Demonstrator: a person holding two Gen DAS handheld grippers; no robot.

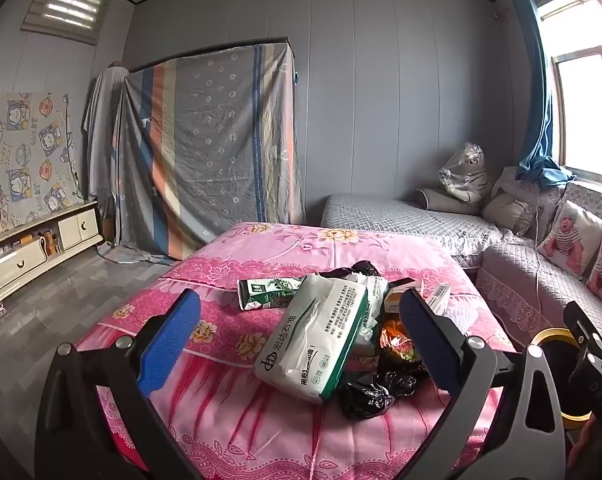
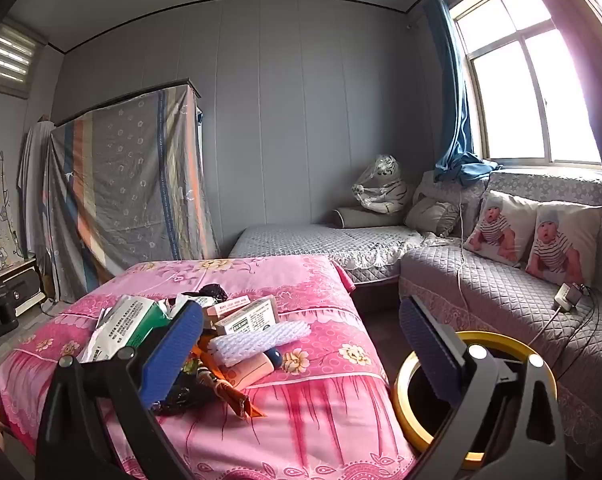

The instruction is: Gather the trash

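Both cameras sit low and close over the near edge of the table [image 1: 229, 420], facing across it toward the far grey wall. The left view looks from nearer the left corner, straight at the trash pile [image 1: 333, 332]. The right view stands by the right edge, above a yellow-rimmed bin [image 2: 433, 392]. Both share the pile, the sofa [image 2: 501, 292] and the window [image 2: 533, 92].

Left gripper [image 1: 301, 344]: black angular frame, two long fingers [image 1: 169, 340] faced with blue ribbed pads, silver round screws at the pivots. Right gripper [image 2: 301, 352]: the same build, black arms, blue textured pads [image 2: 431, 350], bright screw heads on the right-hand linkage. At the far left edge of the right wrist view, white lettering on the other black body, and a sliver of bare skin below it.
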